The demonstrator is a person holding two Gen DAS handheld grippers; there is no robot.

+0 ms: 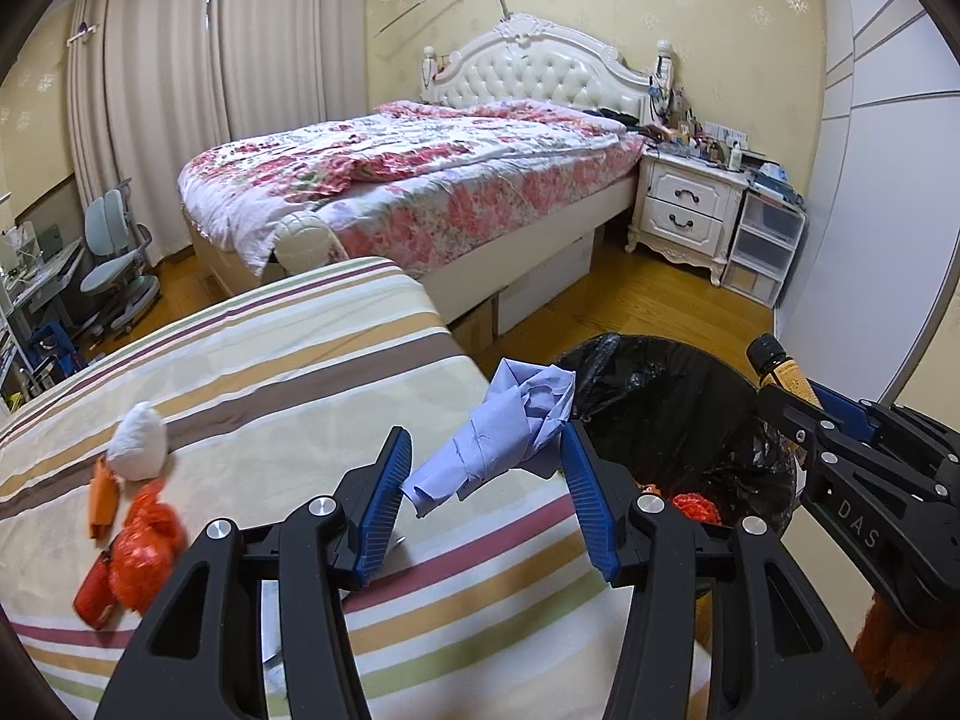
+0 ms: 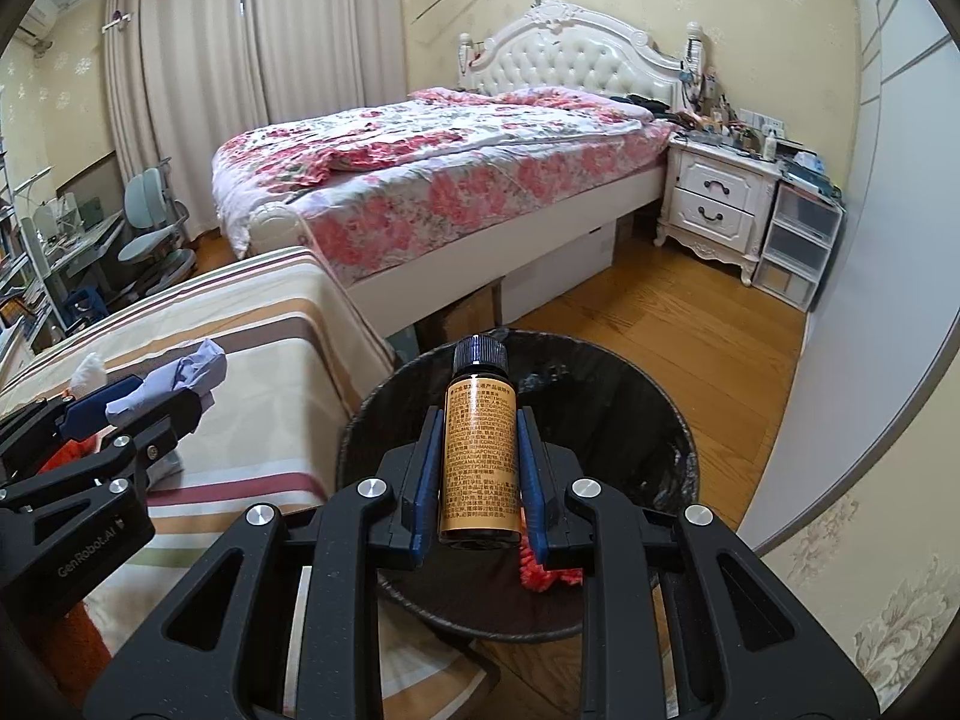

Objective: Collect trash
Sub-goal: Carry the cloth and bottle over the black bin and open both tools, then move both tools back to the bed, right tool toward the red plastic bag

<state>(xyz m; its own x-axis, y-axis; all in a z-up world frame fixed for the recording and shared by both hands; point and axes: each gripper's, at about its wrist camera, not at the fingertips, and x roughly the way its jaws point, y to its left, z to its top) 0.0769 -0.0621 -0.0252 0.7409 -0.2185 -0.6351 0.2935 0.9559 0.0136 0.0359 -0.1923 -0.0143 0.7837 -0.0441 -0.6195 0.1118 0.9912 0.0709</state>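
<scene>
Bottle: clamped upright between the blue pads of the right tongs; long axis is laid along the fingers, black cap pointing away from the hand.
Right tongs state: narrow, closed on the bottle; label faces the wrist camera.
Bin: black-lined, open mouth lies directly below and ahead of the right tongs; the bottle is seen against its interior, so a release is judged to drop it inside.
Key relation: right hand is the nearer one to the bin; the bottle is already over the mouth, the blue wad is only at the near rim.
Blue wad: crumpled tissue or cloth, held at mid-width by the left tongs; it is pressed against the right-hand pad, contact on the other pad cannot be told for certain.
Wad position: over the edge of the striped bed, the bin just to the right of the left tongs.
Left move needed: a short shift toward the right tongs is judged necessary before letting go.
Remaining trash: white wad and orange wrappers lie on the striped bed, left of the left tongs, well apart from the bin.
Bin content: something orange-red is already visible inside.
Risk: the two tongs are close beside each other over the bin; a collision is possible if both are moved in together.
</scene>
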